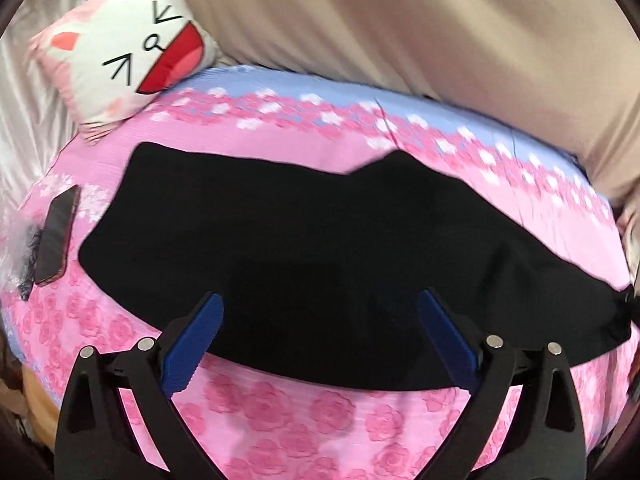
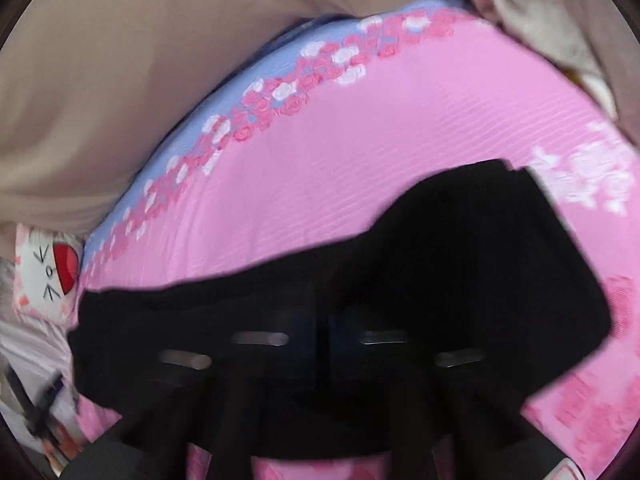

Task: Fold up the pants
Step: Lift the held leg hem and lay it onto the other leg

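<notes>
Already the black pants (image 1: 304, 248) lie lengthwise across the middle of the bed (image 1: 304, 416), apparently folded leg over leg. Left hand-held gripper (image 1: 320, 312) gapes empty above their near edge; right hand-held gripper (image 2: 322, 344) is closed, its grip unclear. Crosswise folds probably remain.

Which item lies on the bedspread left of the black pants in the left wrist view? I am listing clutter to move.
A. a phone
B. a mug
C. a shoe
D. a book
A: a dark, flat phone lies on the pink floral bedspread, just left of the black pants.
</notes>
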### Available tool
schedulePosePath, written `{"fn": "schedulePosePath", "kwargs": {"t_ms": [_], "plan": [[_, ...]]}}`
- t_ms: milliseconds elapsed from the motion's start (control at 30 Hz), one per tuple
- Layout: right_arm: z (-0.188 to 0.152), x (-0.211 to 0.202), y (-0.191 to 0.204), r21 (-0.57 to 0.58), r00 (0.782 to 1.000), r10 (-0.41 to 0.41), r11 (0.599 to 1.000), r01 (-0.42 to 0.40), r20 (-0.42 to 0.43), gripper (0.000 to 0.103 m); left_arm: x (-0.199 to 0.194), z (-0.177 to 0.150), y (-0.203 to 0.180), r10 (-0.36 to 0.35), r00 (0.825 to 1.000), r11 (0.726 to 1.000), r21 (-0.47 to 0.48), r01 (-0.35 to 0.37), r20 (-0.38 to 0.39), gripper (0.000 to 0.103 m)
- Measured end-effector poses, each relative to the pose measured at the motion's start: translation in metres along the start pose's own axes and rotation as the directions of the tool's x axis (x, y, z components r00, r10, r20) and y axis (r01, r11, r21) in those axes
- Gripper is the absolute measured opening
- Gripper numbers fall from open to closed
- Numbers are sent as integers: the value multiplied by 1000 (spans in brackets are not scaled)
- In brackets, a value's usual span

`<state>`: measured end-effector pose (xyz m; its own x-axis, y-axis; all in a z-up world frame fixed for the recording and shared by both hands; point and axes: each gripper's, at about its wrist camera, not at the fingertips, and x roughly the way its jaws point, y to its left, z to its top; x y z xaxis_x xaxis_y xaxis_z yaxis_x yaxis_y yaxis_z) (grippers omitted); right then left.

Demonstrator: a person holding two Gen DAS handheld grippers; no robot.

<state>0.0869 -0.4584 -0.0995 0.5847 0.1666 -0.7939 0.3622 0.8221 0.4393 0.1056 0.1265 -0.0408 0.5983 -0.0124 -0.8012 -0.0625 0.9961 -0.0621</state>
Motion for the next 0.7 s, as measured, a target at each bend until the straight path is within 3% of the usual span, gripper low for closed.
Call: {"fn": "schedulePosePath", "kwargs": {"t_ms": [67,133,167,200,233,267,300,367,400,433,533,700], "plan": [[2,-39,13,-28,984,110,994,-107,141,5,1,-3,-3,18,1000,1000,22,-18,1,96],[-10,-90,21,-98,935,222,974,-202,277,5,3,-7,-1,47,999,998,32,-48,9,96],[-20,-113,17,-119,911,247,968,-220,330,5,7,-8,2,71,997,997,33,-71,8,97],[-30,-124,9,-115,900,247,969,-220,359,5,11,-10,8,86,996,996,28,-86,0,97],[-39,-125,-3,-90,905,221,975,-202,365,5,17,-11,12,92,996,996,19,-92,-13,97],[-48,-113,-22,-47,927,164,986,-158,338,5,25,-13,15,93,995,996,9,-93,-29,97],[-55,-92,-43,4,954,109,993,-114,278,5,29,-14,19,94,995,996,1,-94,-43,97],[-67,-57,-76,115,984,42,991,-62,171,4,45,-17,23,95,992,995,-22,-97,-79,97],[-73,-48,-87,161,988,48,984,-72,149,3,50,-18,25,102,990,994,-30,-105,-97,97],[-78,-51,-93,182,979,86,976,-120,183,4,54,-20,28,106,988,993,-35,-111,-109,97],[-81,-62,-91,188,973,73,975,-116,218,31,58,-22,34,129,985,990,-34,-133,-112,97],[-80,-65,-84,153,975,32,986,-67,220,35,63,-22,48,144,983,986,-66,-153,-116,98]]}}
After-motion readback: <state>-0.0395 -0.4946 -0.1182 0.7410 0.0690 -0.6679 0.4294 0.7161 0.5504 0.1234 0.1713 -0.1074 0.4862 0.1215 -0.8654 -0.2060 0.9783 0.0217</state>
